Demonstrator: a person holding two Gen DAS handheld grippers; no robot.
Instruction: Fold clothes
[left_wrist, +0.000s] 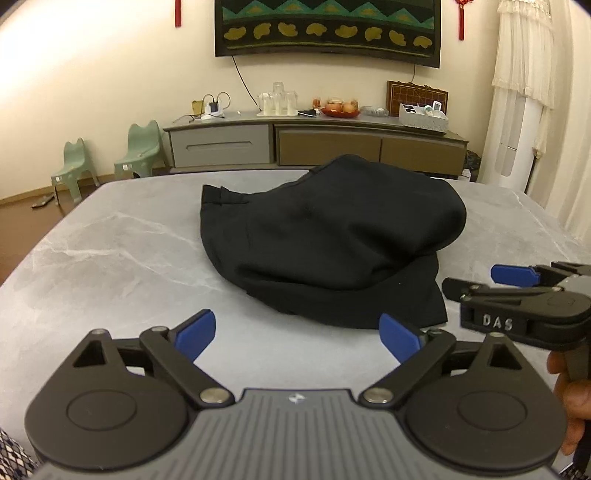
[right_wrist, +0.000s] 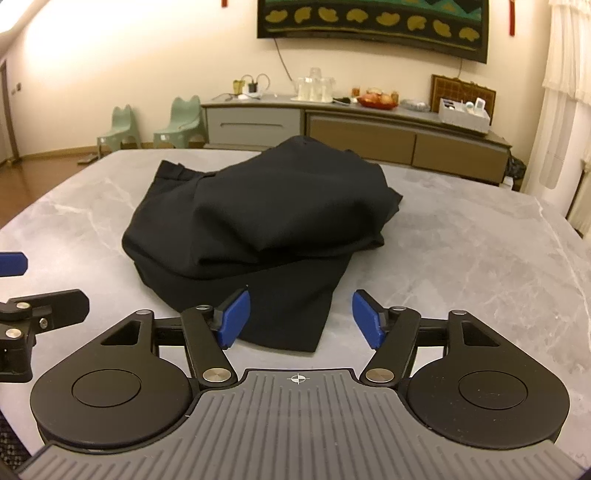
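A black garment lies in a loose, bunched heap on the grey marble table, one flat corner reaching toward me. My left gripper is open just short of that near edge, nothing between its blue pads. In the right wrist view the same black garment fills the middle. My right gripper is open too, its left pad over the garment's near corner and the cloth not pinched. The right gripper also shows at the right edge of the left wrist view, held by a hand.
A low sideboard with glasses, a fruit bowl and a basket stands against the far wall under a dark wall hanging. Two green child chairs sit on the floor at the left. A white curtain hangs at the right.
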